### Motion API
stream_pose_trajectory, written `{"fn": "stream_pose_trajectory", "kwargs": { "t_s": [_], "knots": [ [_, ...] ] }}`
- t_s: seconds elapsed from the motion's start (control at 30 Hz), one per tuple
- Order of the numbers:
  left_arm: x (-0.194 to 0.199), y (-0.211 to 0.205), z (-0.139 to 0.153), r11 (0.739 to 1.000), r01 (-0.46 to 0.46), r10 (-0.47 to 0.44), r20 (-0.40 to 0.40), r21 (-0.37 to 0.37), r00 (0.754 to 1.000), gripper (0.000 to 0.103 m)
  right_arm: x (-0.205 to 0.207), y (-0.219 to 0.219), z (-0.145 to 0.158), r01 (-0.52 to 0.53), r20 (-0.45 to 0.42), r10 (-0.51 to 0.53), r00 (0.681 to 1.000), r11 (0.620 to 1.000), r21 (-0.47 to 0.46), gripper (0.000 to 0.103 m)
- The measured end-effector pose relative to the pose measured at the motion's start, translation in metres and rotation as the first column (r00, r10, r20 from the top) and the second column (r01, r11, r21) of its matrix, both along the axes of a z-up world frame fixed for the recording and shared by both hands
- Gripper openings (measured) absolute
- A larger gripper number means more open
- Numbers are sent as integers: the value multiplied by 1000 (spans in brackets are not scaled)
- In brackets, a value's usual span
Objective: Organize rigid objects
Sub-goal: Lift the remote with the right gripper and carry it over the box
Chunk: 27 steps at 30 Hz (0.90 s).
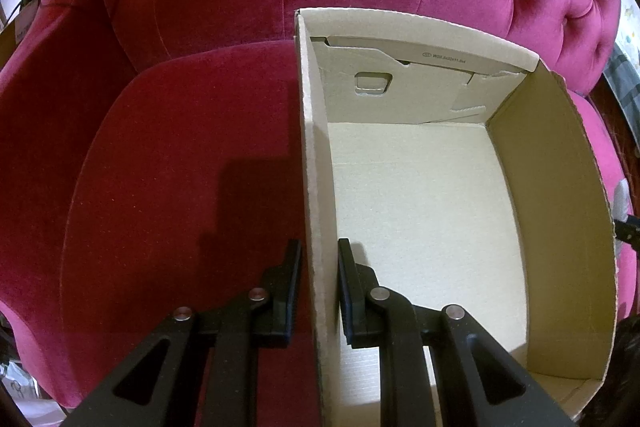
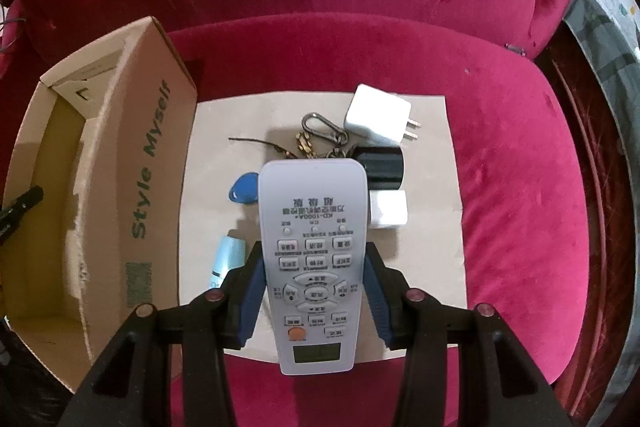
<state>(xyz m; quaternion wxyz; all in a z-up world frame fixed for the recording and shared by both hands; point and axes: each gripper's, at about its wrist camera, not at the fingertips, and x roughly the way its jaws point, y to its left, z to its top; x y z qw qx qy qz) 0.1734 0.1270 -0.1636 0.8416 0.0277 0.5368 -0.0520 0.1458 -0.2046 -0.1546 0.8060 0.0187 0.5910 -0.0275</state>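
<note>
Both fisheye views bend hard at dark, vignetted corners; light falls from above, brightening the cardboard box (image 1: 420, 187) floor; a soft shadow crosses the red cushion (image 1: 180, 167); focus stays fairly sharp, edges slightly smeared.

Pink armchair seat (image 2: 500, 187): cardboard box (image 2: 132, 167), paper sheet (image 2: 432, 227).

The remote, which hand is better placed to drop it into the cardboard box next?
Right. The right tool already grips the remote, and the left tool is clamped on the cardboard box wall, steadying it.
</note>
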Motion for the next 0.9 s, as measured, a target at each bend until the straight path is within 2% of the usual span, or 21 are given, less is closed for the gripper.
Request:
{"fn": "stream_pose_trajectory", "kwargs": {
  "t_s": [0.57, 0.9],
  "knots": [
    [1, 3, 0, 1000, -1, 1, -6, -13, 1000, 19, 9, 49, 71, -114, 74, 114, 991, 993, -10, 49],
    [1, 8, -1, 999, -1, 0, -10, -33, 1000, 19, 20, 93, 92, -197, 100, 195, 976, 980, 15, 49]
  ]
}}
